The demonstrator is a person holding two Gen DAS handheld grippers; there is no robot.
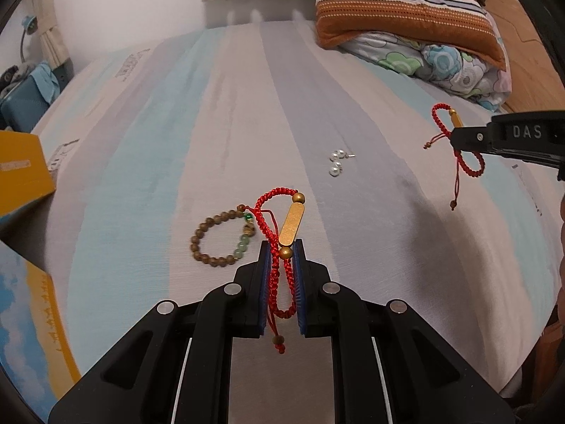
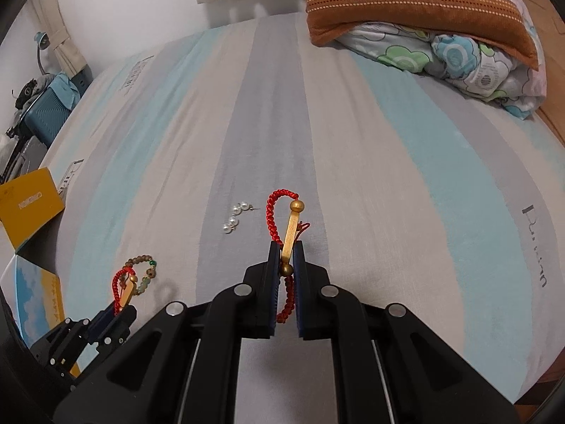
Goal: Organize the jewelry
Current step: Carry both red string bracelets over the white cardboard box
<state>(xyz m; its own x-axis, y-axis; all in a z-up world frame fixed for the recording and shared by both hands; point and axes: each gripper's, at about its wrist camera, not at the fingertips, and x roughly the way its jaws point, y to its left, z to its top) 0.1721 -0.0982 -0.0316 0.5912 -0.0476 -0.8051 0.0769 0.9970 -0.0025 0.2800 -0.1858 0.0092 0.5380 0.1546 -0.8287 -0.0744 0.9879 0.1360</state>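
Both tools grip red bracelets (gold-barred).

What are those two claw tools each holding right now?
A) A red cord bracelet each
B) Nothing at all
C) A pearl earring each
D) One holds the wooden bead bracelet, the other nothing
A: the left gripper is shut on a red bracelet, and the right gripper pinches a matching one; the pearl earrings and bead bracelet lie on the bed.
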